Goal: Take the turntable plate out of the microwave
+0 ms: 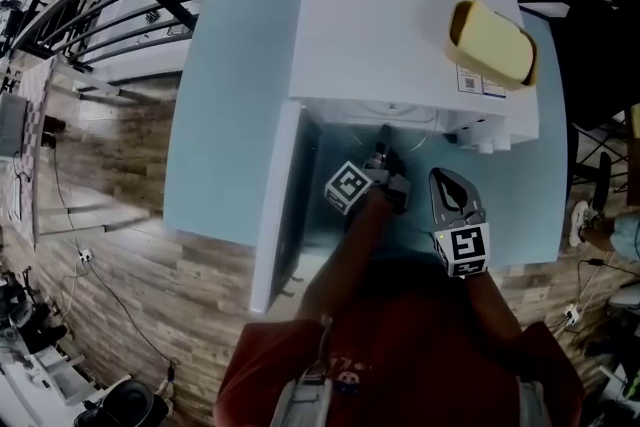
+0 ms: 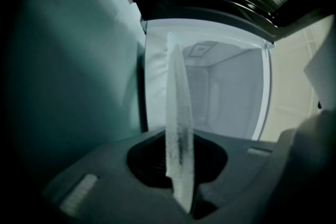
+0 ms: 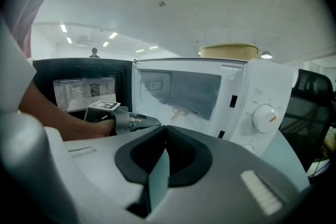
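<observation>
The white microwave (image 1: 400, 35) stands on a light blue table (image 1: 225, 115) with its door (image 1: 280, 205) swung open to the left. My left gripper (image 1: 384, 137) reaches into the cavity. In the left gripper view the clear glass turntable plate (image 2: 176, 86) is seen edge-on, its rim running down between the jaws of my left gripper (image 2: 178, 139), which is shut on it. The right gripper view shows the plate (image 3: 181, 111) low in the cavity and the left gripper (image 3: 156, 122) at its front edge. My right gripper (image 1: 447, 183) hangs in front of the microwave, shut and empty (image 3: 164, 136).
A yellow container (image 1: 492, 40) sits on top of the microwave at the right. The control knob (image 3: 264, 118) is on the right panel. The open door bounds the left side of the opening. Wooden floor lies beyond the table's left edge.
</observation>
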A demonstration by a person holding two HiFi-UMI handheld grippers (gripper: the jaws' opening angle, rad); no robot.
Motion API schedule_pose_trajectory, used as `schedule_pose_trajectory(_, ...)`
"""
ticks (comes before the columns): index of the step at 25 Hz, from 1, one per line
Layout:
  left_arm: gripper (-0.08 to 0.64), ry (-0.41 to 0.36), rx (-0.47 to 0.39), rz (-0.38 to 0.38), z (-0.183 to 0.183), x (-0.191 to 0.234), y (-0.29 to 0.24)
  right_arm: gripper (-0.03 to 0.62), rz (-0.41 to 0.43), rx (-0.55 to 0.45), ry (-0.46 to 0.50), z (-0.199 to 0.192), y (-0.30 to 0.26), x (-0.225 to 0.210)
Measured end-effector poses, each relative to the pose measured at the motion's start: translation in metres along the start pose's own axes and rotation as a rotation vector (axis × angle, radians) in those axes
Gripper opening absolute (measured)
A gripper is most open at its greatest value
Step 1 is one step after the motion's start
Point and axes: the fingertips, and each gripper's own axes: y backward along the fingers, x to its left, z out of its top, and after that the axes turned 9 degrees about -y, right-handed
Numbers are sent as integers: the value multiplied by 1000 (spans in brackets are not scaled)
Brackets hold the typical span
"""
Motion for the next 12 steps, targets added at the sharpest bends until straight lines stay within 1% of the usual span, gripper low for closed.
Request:
schedule_pose_trajectory(2,23,8,3,8,-3,-1,3,0,5,-8,2,1,2,-2)
schedule_pose_trajectory(6,21,-10,7,0,-9,-3,14,0,6,-15,1,0,9,-5)
schedule_pose_trajectory(9,21,12,-12,-26,-13,-7,26,0,27,-22,13,2,15,-4)
schedule_pose_trajectory(12,21,33,-25,-26,-19,-8,37,0,33,-27,23,1,23,-10)
